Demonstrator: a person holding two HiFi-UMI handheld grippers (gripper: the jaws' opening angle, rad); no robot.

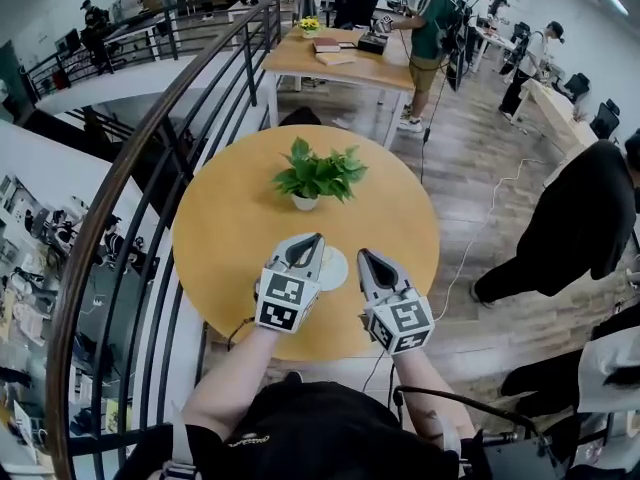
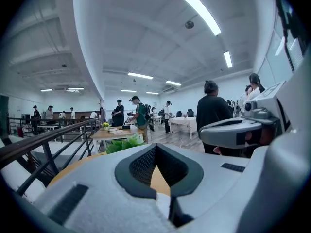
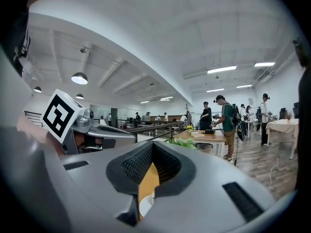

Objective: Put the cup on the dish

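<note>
A small white dish [image 1: 337, 271] lies on the round wooden table [image 1: 228, 230] near its front edge, partly covered by my grippers. I see no cup in any view. My left gripper [image 1: 316, 237] hovers over the dish's left rim with its jaws shut and nothing between them. Just right of the dish, my right gripper [image 1: 362, 254] is also shut and empty. Through the right gripper's [image 3: 153, 145] jaws a sliver of the white dish [image 3: 144, 206] shows below. The left gripper view shows its own jaws [image 2: 156, 147] closed over bare wood.
A potted green plant [image 1: 318, 176] stands at the table's middle, beyond the dish. A curved dark railing [image 1: 150, 153] runs along the left. A rectangular table [image 1: 340, 60] stands farther back. A person in black [image 1: 585, 218] stands at the right, others farther off.
</note>
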